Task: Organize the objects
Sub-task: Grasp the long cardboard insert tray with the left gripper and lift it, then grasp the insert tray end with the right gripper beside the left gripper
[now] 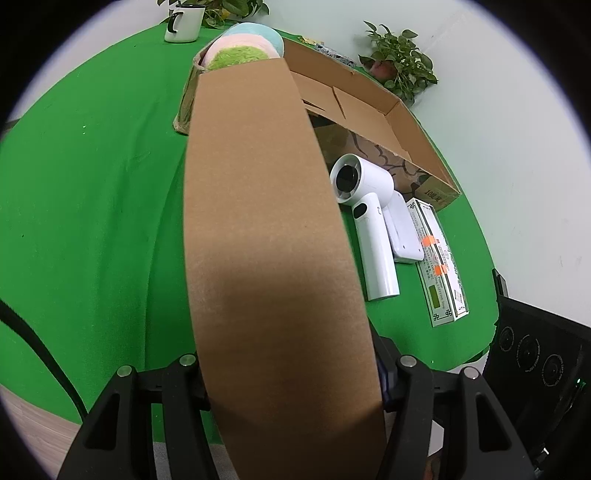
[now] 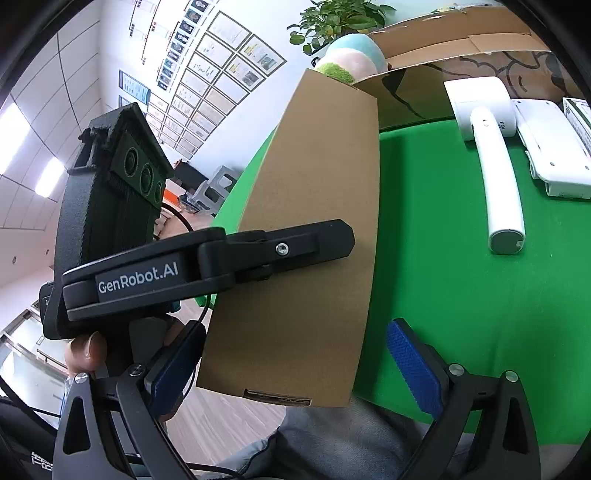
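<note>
A long brown cardboard flap [image 1: 266,221] of the open box [image 1: 369,99] rises off the green table toward me. My left gripper [image 1: 291,373] is shut on it; one black finger [image 2: 295,247] lies across the flap's face [image 2: 306,240], the other is hidden behind. My right gripper [image 2: 295,365] is open, its blue pads [image 2: 413,365] standing well apart on either side of the flap's free end without touching it. A pastel plush ball [image 1: 240,48] sits in the box's far end.
On the green cloth right of the flap lie a white hair dryer [image 1: 369,221], a flat white device [image 1: 402,229] and a narrow printed carton [image 1: 439,266]. A white mug [image 1: 183,22] and potted plants [image 1: 399,62] stand at the far edge.
</note>
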{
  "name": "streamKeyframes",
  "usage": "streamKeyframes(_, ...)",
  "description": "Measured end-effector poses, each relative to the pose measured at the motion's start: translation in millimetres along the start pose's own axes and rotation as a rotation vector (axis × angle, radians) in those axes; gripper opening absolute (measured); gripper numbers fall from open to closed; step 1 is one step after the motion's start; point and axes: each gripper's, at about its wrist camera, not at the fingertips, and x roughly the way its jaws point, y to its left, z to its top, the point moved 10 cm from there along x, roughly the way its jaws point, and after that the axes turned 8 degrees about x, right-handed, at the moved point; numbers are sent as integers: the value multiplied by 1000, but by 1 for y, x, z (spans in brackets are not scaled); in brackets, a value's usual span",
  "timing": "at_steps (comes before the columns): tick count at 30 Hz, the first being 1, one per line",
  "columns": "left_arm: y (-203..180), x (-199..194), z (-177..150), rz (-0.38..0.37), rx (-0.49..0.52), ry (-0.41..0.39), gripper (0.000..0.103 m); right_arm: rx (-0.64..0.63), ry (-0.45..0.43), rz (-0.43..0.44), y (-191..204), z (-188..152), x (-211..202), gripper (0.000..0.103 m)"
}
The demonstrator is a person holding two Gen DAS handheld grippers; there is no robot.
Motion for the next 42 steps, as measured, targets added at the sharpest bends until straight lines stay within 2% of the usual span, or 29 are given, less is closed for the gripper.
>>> streamKeyframes(8,0,4,2,26,16,5,64,18,-12,-21,-6,7,-13,102)
streamKeyframes(12,-3,2,3,43,42,0,64,-36,-45,-71,-8,12,-13,101)
streamKeyframes(14,-3,-1,5,35,42,-6,64,-75,-76,-89,-5,10,-16,97)
streamKeyframes(15,-4,-2,7,37,46,-9,64,-89,-88,-91,-3,11,-18,93)
streamKeyframes(16,-4,-6,10,41,53,-18,63,-100,-96,-91,-2,13,-20,84)
streamKeyframes(18,-7,-11,15,33,58,-38,62,-91,-85,-95,-5,11,-14,72)
streamKeyframes(19,-9,-14,18,18,59,-49,62,-68,-72,-65,-8,2,-3,71)
streamKeyframes(22,-11,-15,19,19,64,-50,61,-58,-84,-63,-11,0,-2,71)
streamKeyframes(23,-13,-14,18,15,67,-48,54,-70,-95,-82,-12,-3,-1,71)
streamKeyframes(25,-16,-12,19,9,74,-48,47,-82,-114,-110,-14,-2,-5,71)
streamKeyframes(27,-23,-11,21,-2,88,-60,45,-82,-130,-137,-20,-1,-9,71)
streamKeyframes(29,-30,-10,26,-9,111,-71,30,-87,-146,-168,-26,-1,-16,71)
streamKeyframes(30,-36,-8,28,-28,122,-67,28,-86,-153,-182,-29,0,-19,71)
streamKeyframes(35,-71,20,29,-57,209,-5,27,-68,-197,-221,-40,1,-40,70)
streamKeyframes(36,-74,23,28,-63,211,4,27,-61,-208,-226,-43,1,-44,75)
streamKeyframes(37,-74,23,28,-65,208,3,28,-51,-219,-224,-44,3,-49,82)
streamKeyframes(38,-72,21,28,-66,202,-4,28,-45,-226,-217,-46,2,-53,84)
streamKeyframes(42,-48,3,29,-8,160,-49,28,-43,-206,-225,-51,0,-49,85)
